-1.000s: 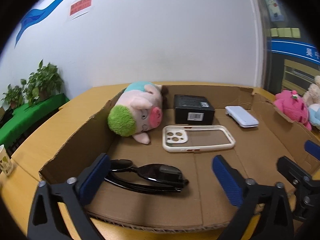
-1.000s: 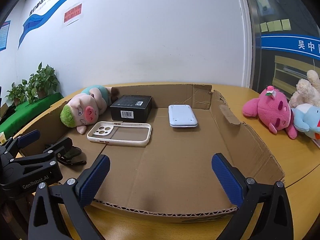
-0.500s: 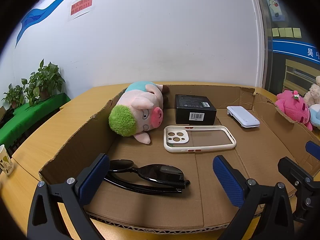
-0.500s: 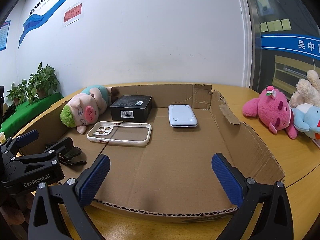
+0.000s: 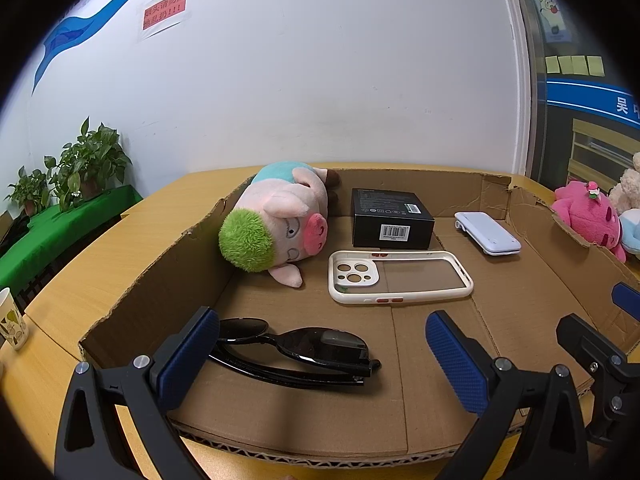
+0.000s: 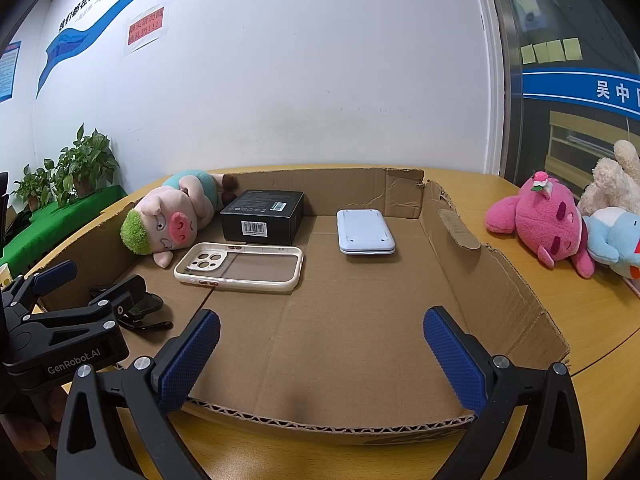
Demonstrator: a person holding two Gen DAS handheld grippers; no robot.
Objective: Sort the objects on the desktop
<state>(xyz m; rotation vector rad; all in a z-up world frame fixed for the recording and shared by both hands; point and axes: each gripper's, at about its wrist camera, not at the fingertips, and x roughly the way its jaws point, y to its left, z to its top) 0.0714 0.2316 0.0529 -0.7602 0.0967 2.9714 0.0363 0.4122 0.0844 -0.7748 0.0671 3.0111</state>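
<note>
I hold my left claw [image 5: 320, 354] wide open over the near left corner of the shallow cardboard tray [image 5: 492, 368], gripping nothing; the black sunglasses [image 5: 296, 350] lie folded on the tray floor between its blue pads, close to the left pad, though I cannot tell whether it touches them. My right claw [image 6: 320, 354] is spread just as wide above the near middle of the tray, with only bare cardboard between its fingers. From the right wrist view my left claw shows at the near left, low over the sunglasses [image 6: 146, 312]. Farther in, the white phone case [image 5: 398, 276] lies flat with its camera cutouts toward the left, and the black box [image 5: 390, 218] stands just behind it with its barcode facing me. The plush pig [image 5: 280, 224] with green hair lies on its side against the tray's left wall, just beside the box. The pale blue-white flat device [image 6: 365, 232] rests at the far right of the tray, apart from the rest. Outside the tray, on the right of the yellow surface [image 6: 600, 320], sits a pink plush toy [image 6: 544, 220] with a cream one and a blue one just beside it. A paper cup [image 5: 12, 324] stands at the left edge, and potted plants [image 5: 76, 168] sit on a green cloth beyond.
</note>
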